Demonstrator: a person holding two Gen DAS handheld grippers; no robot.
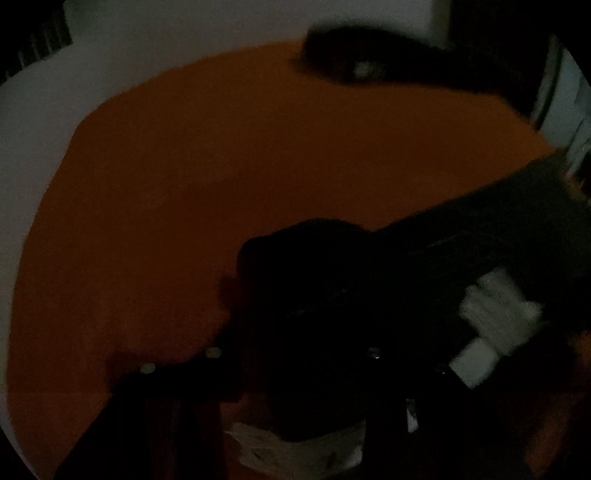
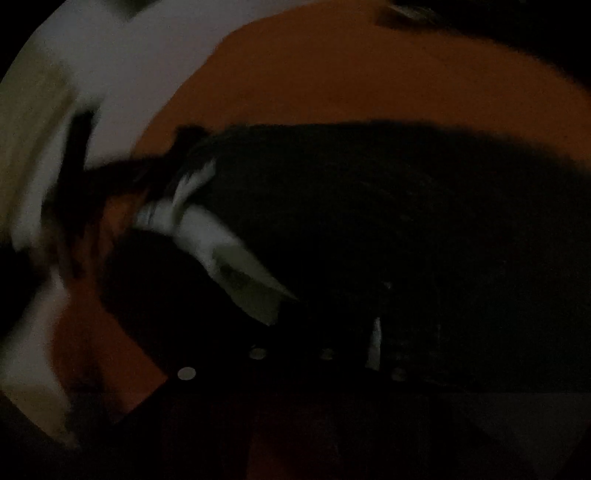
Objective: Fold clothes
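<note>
on the left, pale floor (image 1: 29,122) curves around the orange counter (image 1: 184,166). a black garment (image 2: 369,221) with a white trim (image 2: 207,236) lies heaped on the counter's near and right part, and a second dark piece (image 1: 369,55) sits at the far edge. the left claw (image 1: 310,369) is lost in darkness, so i cannot tell its state. the right claw (image 2: 332,332) is fully closed; the pictures do not show whether cloth is caught.

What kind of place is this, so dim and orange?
Probably a room in a home, though it is too dark to be sure: an orange-covered surface, perhaps a bed or table, dark clothing lying on it, and a pale wall behind.
</note>
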